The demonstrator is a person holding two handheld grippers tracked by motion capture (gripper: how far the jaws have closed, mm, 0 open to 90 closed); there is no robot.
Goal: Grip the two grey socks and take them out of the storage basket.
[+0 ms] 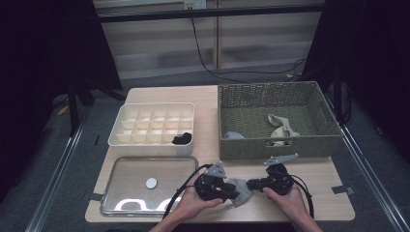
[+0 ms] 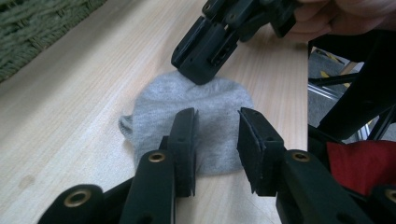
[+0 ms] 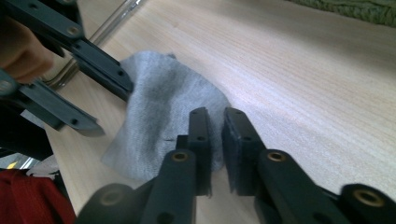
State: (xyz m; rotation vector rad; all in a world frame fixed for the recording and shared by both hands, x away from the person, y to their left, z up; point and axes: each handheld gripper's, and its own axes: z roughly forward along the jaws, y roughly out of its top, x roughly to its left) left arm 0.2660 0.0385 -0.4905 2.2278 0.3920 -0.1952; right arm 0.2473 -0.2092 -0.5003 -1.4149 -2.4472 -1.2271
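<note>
A small grey sock [image 1: 240,189] [image 2: 210,107] [image 3: 159,102] lies flat on the wooden table near its front edge, between my two grippers. My left gripper [image 1: 233,192] [image 2: 217,119] is open, its jaws standing apart over the sock's near end without pressing it. My right gripper [image 1: 250,184] [image 3: 212,116] faces it from the other side with its jaws nearly together on the sock's edge. In the left gripper view the right gripper [image 2: 198,77] has its tips down on the far rim of the sock. In the right gripper view the left gripper [image 3: 109,109] has spread jaws at the sock's far side.
A green wicker basket [image 1: 278,145] at the back right holds a beige sock [image 1: 280,126] and a grey one [image 1: 233,136]. A white divided box [image 1: 152,145] at the left has a dark sock [image 1: 182,139] in one cell. In front of it lies a clear tray [image 1: 125,193].
</note>
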